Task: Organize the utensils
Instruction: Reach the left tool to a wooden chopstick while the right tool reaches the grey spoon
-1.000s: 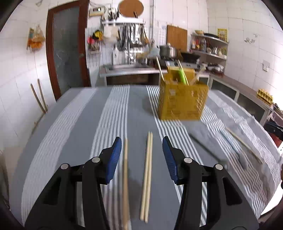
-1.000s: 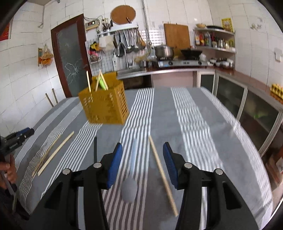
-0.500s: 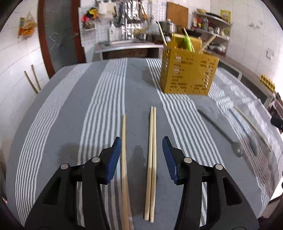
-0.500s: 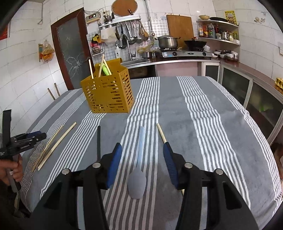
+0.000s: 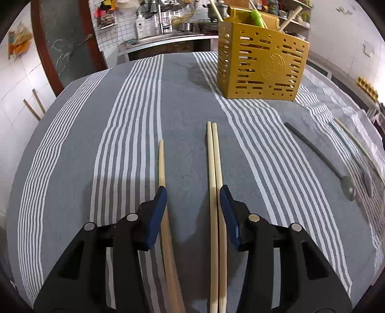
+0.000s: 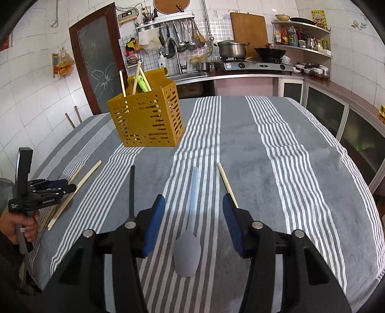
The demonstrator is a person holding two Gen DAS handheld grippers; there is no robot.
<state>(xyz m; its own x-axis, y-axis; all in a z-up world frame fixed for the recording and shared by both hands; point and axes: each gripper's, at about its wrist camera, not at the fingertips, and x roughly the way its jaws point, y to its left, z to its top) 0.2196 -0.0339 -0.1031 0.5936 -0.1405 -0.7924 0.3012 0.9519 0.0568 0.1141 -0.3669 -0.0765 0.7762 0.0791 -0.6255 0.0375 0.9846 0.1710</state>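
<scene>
- Grey-and-white striped tablecloth (image 5: pixel 182 101) fills the left wrist view; left gripper (image 5: pixel 193 192) points down at it.
- Left jaws are closing but not clamped on anything. Blue pads (image 5: pixel 158 211) straddle the chopsticks.
- Paired chopsticks (image 5: pixel 214 192) lie side by side between the jaws, right up against the right pad; can't tell if touching.
- Single chopstick (image 5: pixel 161 163) runs under the left pad tip and on down between the jaws.
- Yellow slotted utensil holder (image 5: pixel 259 69) stands upright far side, right of centre. Sticks and a green handle (image 5: pixel 257 18) poke out the top.
- Dark grey spoon (image 5: pixel 320 159) lies well right of the pair; a paler spoon (image 5: pixel 349 151) and another stick (image 5: pixel 358 144) sit beyond it, near the cloth edge.
- Right wrist view: right gripper (image 6: pixel 193 203) hangs released above the cloth (image 6: pixel 240 134), nothing gripped.
- Pale blue-grey spoon (image 6: pixel 190 228) lies between the right jaws, bowl nearest the camera, handle pointing away. Clear gap to both pads.
- Lone chopstick (image 6: pixel 226 183) lies just outside, its near end hidden behind the right pad.
- Dark spoon handle (image 6: pixel 131 190) lies left, its lower end behind the left finger.
- Holder (image 6: pixel 146 120) stands far left of centre.
- Person's hand (image 6: pixel 16 224) holds the left gripper (image 6: pixel 65 187) at the left edge, low over the chopsticks (image 6: pixel 79 183) there.
</scene>
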